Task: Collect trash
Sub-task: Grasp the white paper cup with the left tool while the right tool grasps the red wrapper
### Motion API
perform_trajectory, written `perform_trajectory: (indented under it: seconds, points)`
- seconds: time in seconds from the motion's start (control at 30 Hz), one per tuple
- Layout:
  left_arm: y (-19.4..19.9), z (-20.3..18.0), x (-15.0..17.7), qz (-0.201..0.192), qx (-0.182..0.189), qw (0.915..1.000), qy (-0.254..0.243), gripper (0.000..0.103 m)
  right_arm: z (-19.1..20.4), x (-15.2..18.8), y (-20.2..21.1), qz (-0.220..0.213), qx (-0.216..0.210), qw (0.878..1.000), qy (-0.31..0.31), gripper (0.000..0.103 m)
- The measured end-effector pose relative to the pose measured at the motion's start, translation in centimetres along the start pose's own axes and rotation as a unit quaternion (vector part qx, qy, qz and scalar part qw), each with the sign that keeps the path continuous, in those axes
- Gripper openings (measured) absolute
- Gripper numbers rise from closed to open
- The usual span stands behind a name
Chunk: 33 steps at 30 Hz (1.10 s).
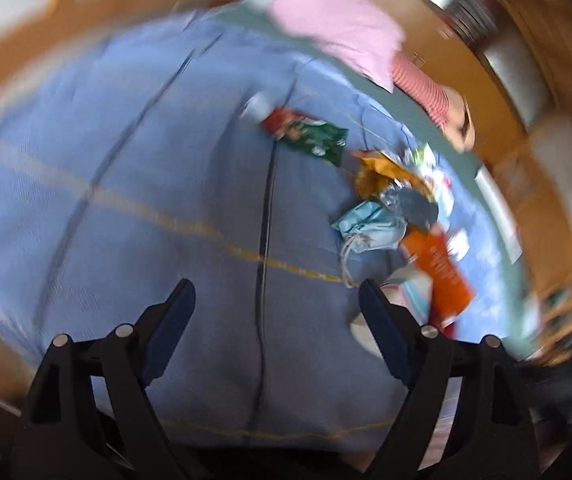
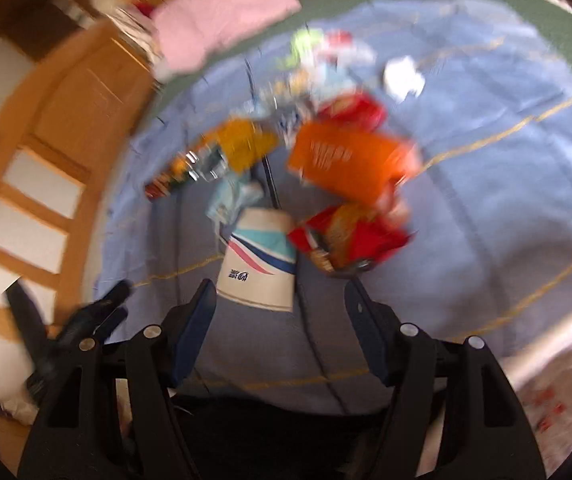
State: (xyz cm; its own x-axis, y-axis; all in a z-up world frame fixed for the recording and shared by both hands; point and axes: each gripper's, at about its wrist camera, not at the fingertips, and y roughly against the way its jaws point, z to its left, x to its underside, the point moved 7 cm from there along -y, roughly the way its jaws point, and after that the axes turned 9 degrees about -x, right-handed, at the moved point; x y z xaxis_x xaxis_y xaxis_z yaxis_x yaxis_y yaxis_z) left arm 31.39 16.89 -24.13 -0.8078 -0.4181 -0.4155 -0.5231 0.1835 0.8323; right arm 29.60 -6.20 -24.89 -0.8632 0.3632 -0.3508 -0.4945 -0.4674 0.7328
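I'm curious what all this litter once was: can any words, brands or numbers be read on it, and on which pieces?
Paper cup: dark characters near its rim, too blurred to read.
Orange packet: pale lettering, too blurred to read.
Green wrapper: print smeared, unreadable.
Red wrapper: only blurred graphics.
Nothing reads clearly.

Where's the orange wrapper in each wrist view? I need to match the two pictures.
Left wrist: orange wrapper lies right of centre, at the near end of the trash pile.
Right wrist: orange wrapper lies just above centre, beyond the paper cup.
Shared landmark: the pink cloth at the blanket's far edge.
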Motion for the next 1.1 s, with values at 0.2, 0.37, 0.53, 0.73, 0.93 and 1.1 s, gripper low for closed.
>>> perform_trajectory:
  seconds: [0.2,0.37,0.53,0.73,0.93,1.1]
  points:
    - [1.0,2.3,-0.8,-0.006,-0.006,0.9992,0.039,0.086,-1.4,-0.8,-7.4,0.029,0.022,0.997,-0.061,0.048]
    - [2.0,4.4,-1.5,-0.002,-0.003,0.9963,0.085,0.086,2.2,-1.0,-8.4,0.018,-0.039,0.998,-0.036,0.025]
    - [2.7,6.7,-1.7,-0.014,-0.024,0.9927,0.117,0.086,5.9,0.6,-10.5,0.072,-0.113,0.991,-0.002,0.027]
    - [2.0,5.9,-1.1,0.003,-0.028,0.9949,0.097,0.087,6.0,-0.7,-6.8,0.026,-0.050,0.996,0.072,0.061]
    - [0.4,3.1,-0.1,0.035,-0.007,0.9984,0.043,0.090,-1.1,-5.2,-2.5,-0.066,0.116,0.991,0.027,0.061]
    - [-1.0,1.1,1.1,0.072,0.034,0.9966,0.019,0.090,-5.4,-4.9,-4.7,-0.004,0.155,0.988,-0.001,0.061]
